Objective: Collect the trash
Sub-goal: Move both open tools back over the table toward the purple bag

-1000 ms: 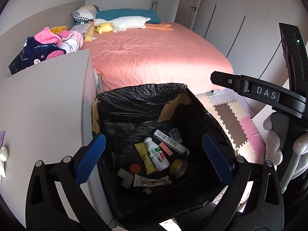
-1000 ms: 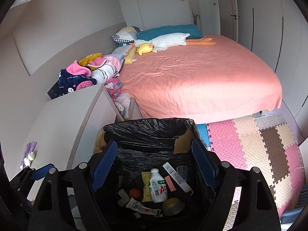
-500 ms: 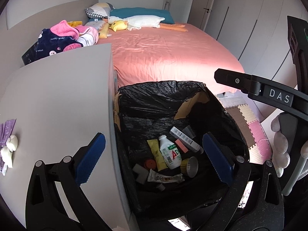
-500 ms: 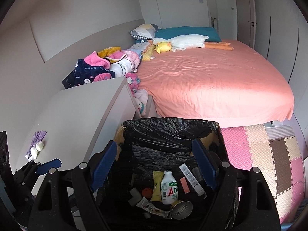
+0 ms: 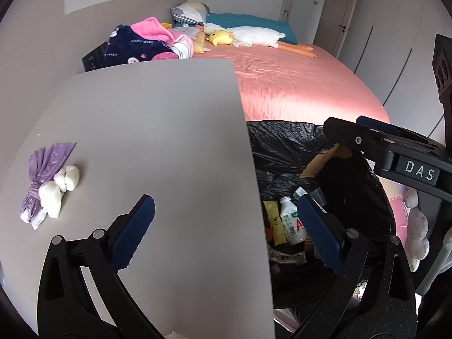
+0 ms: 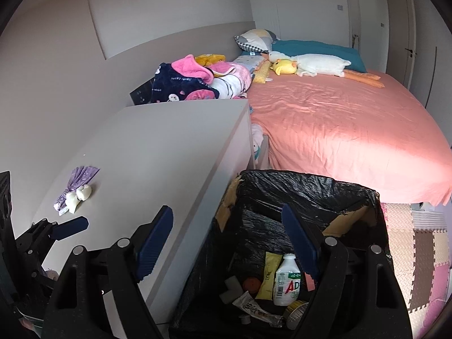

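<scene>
Left wrist view: crumpled white tissue [image 5: 58, 188] on a purple wrapper [image 5: 46, 169] at the far left of the grey cabinet top [image 5: 158, 130], well apart from the lined trash bin [image 5: 285, 152]; left gripper [image 5: 226, 233] and right gripper [image 6: 227, 237] both wide open, empty; likely mid-reach, next needing leftward travel and a closing pinch.

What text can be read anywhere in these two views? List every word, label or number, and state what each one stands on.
"DAS": white letters on the right gripper, seen in the left wrist view.
"AD", red and partly hidden: label of the white bottle in the trash bin.
White lettering on the navy blanket: too blurred to read reliably.
Yellow packet and crumpled wrapper in the bin: print too small to read.
</scene>
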Available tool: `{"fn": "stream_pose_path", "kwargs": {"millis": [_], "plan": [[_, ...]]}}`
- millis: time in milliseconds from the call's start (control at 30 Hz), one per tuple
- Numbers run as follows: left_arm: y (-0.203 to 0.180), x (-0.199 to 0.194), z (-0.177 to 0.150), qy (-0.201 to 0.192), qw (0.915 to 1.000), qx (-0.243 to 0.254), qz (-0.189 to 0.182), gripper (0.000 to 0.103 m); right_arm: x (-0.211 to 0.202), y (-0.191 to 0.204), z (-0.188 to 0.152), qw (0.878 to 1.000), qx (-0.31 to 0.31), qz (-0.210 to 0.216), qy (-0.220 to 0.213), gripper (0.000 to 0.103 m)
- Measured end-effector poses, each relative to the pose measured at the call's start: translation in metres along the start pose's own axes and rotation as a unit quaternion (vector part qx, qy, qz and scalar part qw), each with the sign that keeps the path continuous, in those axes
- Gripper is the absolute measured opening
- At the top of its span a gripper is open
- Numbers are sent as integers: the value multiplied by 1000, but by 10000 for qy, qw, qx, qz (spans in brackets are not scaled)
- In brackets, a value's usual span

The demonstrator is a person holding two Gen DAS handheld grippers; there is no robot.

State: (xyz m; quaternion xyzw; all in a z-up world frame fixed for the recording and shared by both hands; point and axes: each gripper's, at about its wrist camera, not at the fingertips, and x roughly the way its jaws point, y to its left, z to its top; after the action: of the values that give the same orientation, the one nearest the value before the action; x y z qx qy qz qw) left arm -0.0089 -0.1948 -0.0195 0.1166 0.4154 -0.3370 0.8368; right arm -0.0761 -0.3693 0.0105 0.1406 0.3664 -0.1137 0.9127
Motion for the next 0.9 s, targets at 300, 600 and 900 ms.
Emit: {"fn": "stream_pose_path", "kwargs": {"millis": [300, 600, 900], "plan": [[58, -16, -11, -94, 9975, -506, 486, 98, 19, 44, 7, 9993, -190, 307, -20, 80], [111, -33, -15, -276, 9903, -970, 956, 98, 39, 81, 8, 9982, -367, 452, 136, 80], [166, -40, -19, -306, 9819, -1351, 1294, 98, 58, 111, 8, 9963, -525, 616, 294, 80]]}}
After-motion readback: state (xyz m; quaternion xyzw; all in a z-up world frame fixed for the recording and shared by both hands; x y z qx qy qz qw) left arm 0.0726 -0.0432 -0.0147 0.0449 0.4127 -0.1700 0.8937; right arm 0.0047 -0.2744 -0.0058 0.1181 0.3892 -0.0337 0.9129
